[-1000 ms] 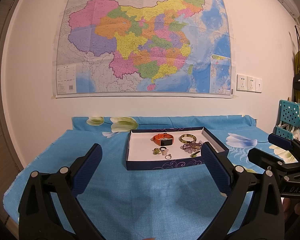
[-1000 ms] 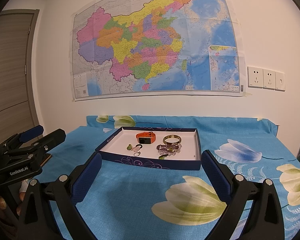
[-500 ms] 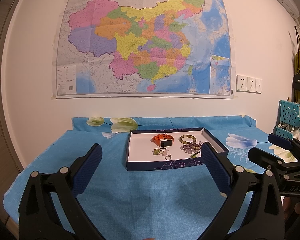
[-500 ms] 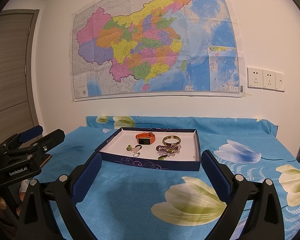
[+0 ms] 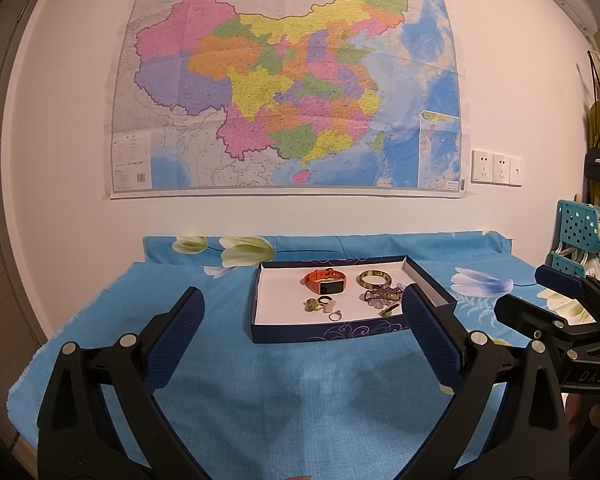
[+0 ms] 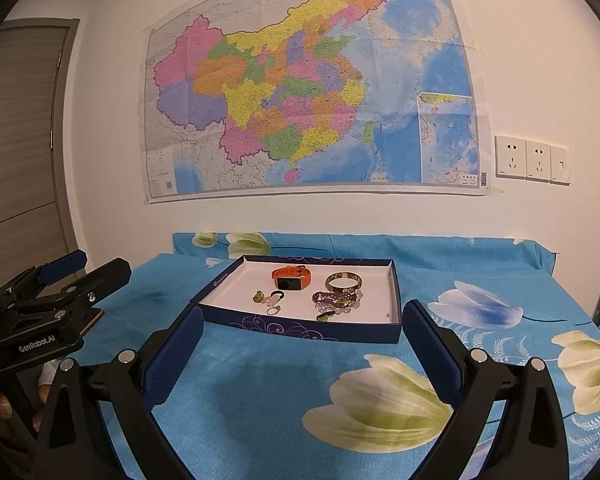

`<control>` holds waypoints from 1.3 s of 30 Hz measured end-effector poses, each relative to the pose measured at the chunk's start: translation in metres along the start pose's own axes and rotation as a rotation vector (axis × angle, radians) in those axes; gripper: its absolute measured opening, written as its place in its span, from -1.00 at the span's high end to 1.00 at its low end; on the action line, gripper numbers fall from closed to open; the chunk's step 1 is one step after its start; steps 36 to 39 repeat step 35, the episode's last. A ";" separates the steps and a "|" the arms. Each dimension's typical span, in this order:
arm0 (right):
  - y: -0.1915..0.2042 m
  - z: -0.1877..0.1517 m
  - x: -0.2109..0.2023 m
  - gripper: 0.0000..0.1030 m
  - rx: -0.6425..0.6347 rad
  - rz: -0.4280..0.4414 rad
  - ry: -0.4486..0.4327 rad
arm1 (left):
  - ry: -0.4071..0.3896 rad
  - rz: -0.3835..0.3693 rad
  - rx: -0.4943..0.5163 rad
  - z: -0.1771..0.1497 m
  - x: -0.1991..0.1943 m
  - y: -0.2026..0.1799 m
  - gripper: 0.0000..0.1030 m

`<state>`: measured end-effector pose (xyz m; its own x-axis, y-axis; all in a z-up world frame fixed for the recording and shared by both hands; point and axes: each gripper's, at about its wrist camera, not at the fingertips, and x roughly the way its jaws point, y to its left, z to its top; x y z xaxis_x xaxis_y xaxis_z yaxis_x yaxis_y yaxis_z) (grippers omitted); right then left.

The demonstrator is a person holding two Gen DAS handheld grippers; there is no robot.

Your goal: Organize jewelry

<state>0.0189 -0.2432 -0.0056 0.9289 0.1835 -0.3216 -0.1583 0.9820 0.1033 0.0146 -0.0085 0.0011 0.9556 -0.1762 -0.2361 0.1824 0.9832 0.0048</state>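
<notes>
Both grippers, left gripper (image 5: 300,322) and right gripper (image 6: 300,328), still spread wide; tray (image 6: 300,330) nearly unmoved

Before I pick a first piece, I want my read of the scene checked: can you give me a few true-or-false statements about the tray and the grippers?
1. The orange watch lies inside the tray. True.
2. The left hand-held gripper is shut on a ring. False: it is open and holds nothing.
3. The bangle lies right of the watch in the right wrist view. True.
4. The right hand-held gripper is reaching inside the tray. False: it is open, short of the tray.
5. The tablecloth is plain red. False: blue with flowers.
</notes>
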 end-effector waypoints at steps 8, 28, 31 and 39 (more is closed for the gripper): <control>0.000 -0.001 0.000 -0.87 0.003 0.000 0.003 | 0.001 -0.002 0.002 0.001 0.000 -0.001 -0.89; 0.001 -0.007 0.010 -0.87 0.000 0.004 0.040 | 0.017 0.001 0.017 -0.001 0.008 0.000 -0.89; 0.000 -0.008 0.012 -0.87 0.000 0.005 0.049 | 0.045 0.009 0.008 -0.003 0.016 0.003 -0.89; -0.010 -0.009 0.019 -0.87 -0.007 -0.002 0.079 | 0.097 -0.006 -0.005 -0.009 0.029 0.006 -0.89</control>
